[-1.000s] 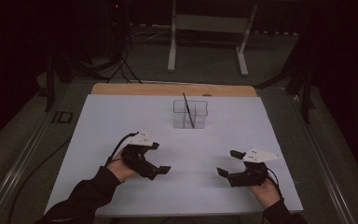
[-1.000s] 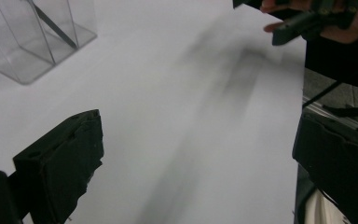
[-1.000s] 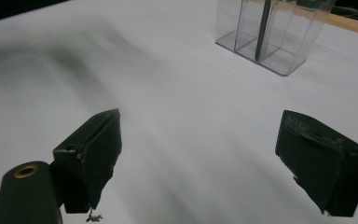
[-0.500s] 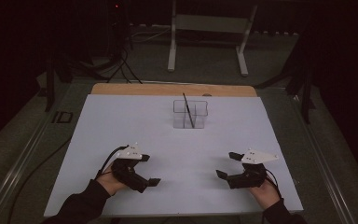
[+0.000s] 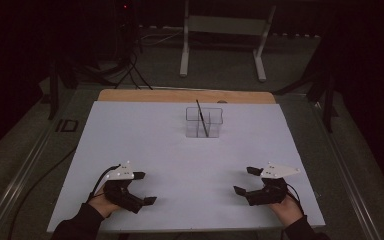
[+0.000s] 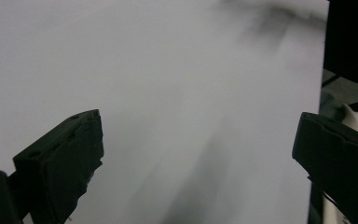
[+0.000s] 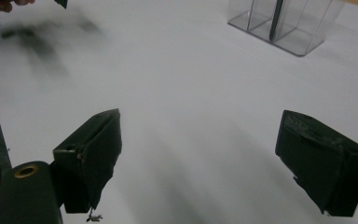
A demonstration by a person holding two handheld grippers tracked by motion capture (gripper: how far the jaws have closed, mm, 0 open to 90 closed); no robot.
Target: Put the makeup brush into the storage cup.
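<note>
A clear plastic organiser (image 5: 204,121) with several compartments stands at the far middle of the white table top (image 5: 180,150). One dark pen (image 5: 201,117) leans upright in it; the right gripper view has the organiser (image 7: 286,23) and the pen (image 7: 276,18) at its top. My left gripper (image 5: 144,188) rests open near the front left edge, nothing between its jaws. My right gripper (image 5: 246,180) sits open near the front right edge, also empty. In the gripper views the left gripper (image 6: 200,154) and the right gripper (image 7: 205,158) show wide gaps over bare white surface.
A wooden strip (image 5: 185,96) runs along the table's far edge. Behind it stands a white metal frame (image 5: 225,35) on the floor, with dark cables (image 5: 130,70) at the back left. A cable trails from each gripper.
My left gripper has drawn back toward the front left edge of the table. The right gripper has stayed almost still.
</note>
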